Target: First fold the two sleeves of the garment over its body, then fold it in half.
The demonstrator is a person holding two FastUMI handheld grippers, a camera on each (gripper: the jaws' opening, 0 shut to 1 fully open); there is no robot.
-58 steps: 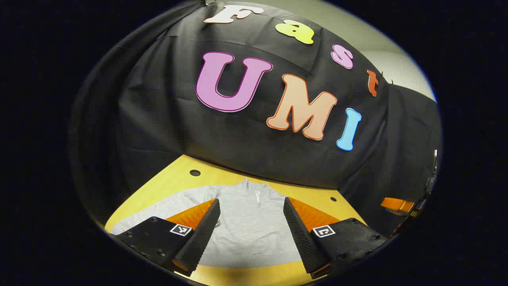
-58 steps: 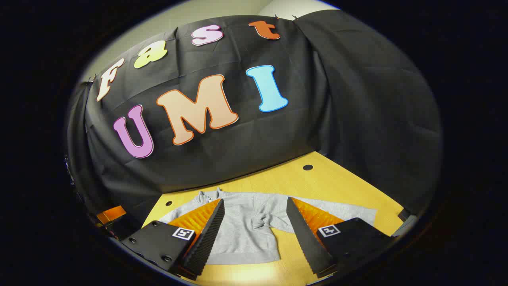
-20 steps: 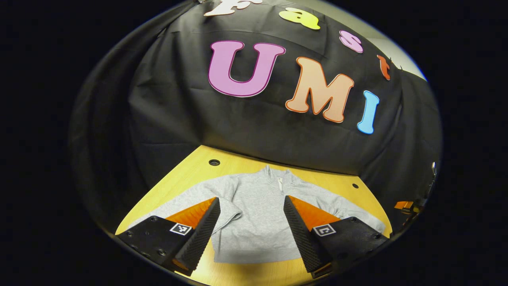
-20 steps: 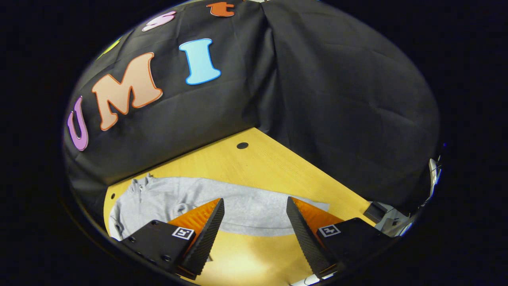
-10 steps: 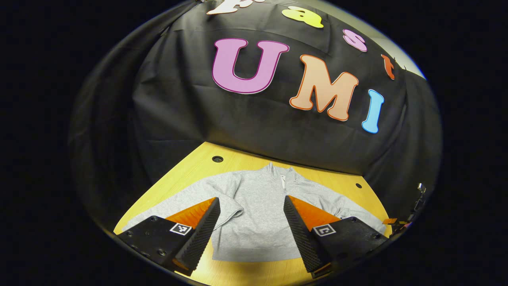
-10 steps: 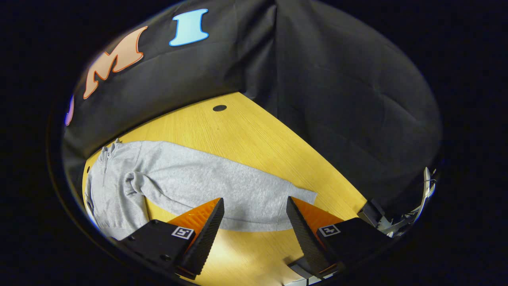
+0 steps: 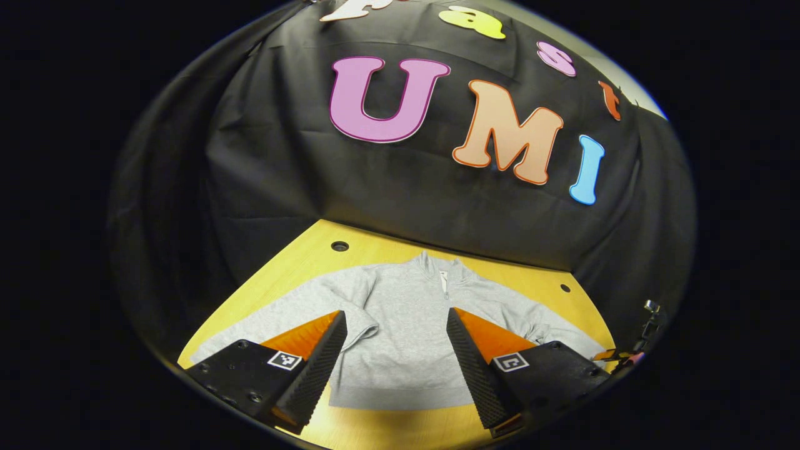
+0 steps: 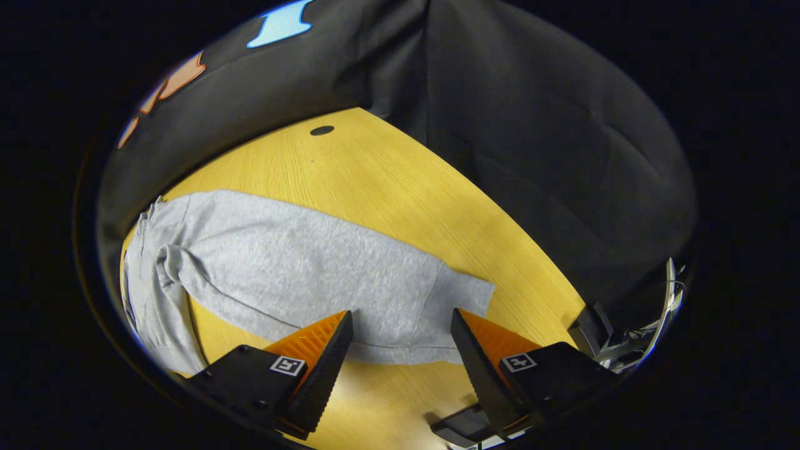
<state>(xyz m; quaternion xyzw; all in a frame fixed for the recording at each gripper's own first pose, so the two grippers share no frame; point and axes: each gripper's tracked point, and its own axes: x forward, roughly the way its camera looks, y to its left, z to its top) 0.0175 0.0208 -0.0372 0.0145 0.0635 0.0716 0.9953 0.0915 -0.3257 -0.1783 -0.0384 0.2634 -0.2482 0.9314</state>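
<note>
**Grey pullover spread on a yellow wooden counter, both grippers open above it**

The counter (image 7: 312,262) is a yellow wood-grain surface with small round holes (image 7: 340,246) near its far edge, and black cloth (image 7: 262,162) hangs as the booth's wall directly behind it and round its sides. In the right gripper view the cloth forms a corner behind the counter (image 8: 400,181), and another hole (image 8: 322,130) sits close to that corner.

A light grey garment (image 7: 406,325) lies flat on the counter, collar and short zip toward the back wall, hem toward the camera. Both sleeves stretch outward from the body, unfolded.

The left gripper (image 7: 397,359) hangs over the lower body of the garment, fingers spread wide with nothing between them. The right gripper (image 8: 400,359) is likewise wide open and empty, over the outstretched sleeve (image 8: 350,281) near its cuff end. Some dark hardware (image 8: 600,331) shows at the counter's right edge.
</note>
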